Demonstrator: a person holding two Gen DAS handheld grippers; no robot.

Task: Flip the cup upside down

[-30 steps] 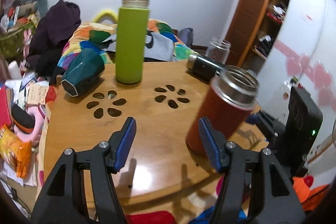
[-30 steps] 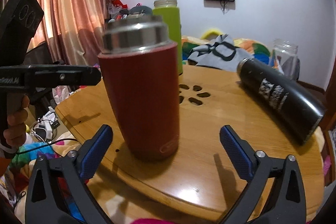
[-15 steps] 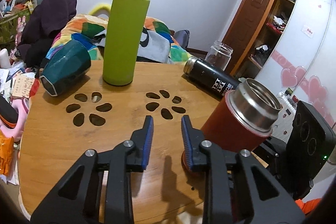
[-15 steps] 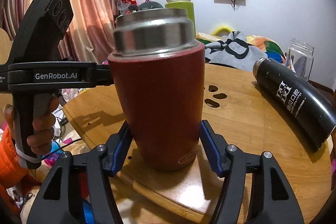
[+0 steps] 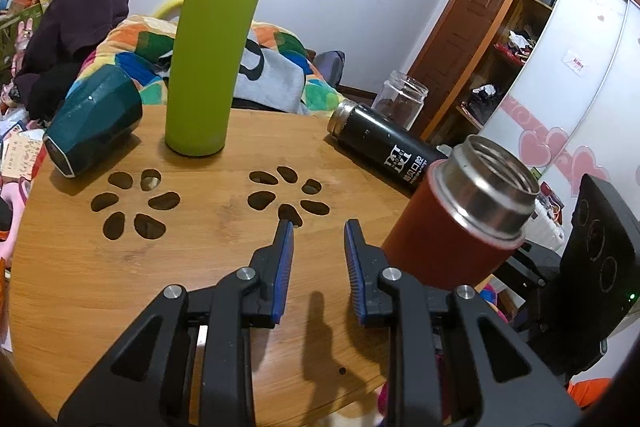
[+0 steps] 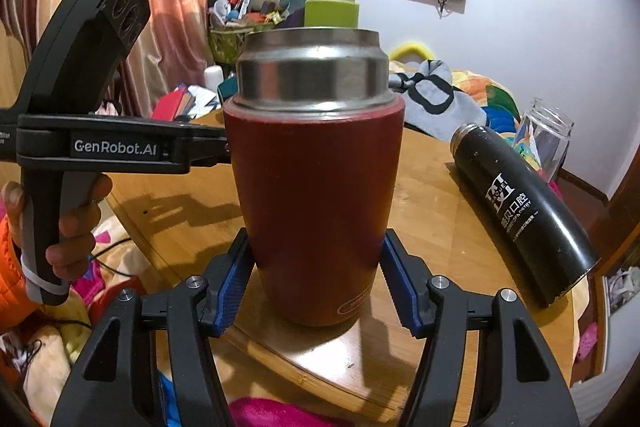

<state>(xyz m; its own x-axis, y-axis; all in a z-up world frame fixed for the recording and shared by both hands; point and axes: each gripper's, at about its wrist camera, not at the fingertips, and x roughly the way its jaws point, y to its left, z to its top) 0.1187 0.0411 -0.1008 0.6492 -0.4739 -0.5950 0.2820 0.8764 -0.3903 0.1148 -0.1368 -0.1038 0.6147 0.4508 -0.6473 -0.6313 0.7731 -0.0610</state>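
Observation:
A dark red cup with a steel rim [image 6: 316,195] stands upright, mouth up, near the round wooden table's [image 6: 436,211] front edge. My right gripper [image 6: 316,279] is shut on the cup, its blue pads pressing the lower body on both sides. In the left wrist view the cup [image 5: 460,227] stands at the right. My left gripper [image 5: 318,259] hovers over the table just left of the cup, jaws narrowly apart and empty; it also shows in the right wrist view [image 6: 120,151].
A tall green bottle [image 5: 212,59] stands at the back. A teal cup [image 5: 92,119] lies on its side at the left. A black flask [image 5: 384,151] lies at the right, a glass jar [image 5: 402,103] behind it. Flower-shaped holes [image 5: 134,203] pierce the tabletop.
My right gripper closed from wide open onto the red cup. My left gripper narrowed from wide open to a small gap and moved forward over the table.

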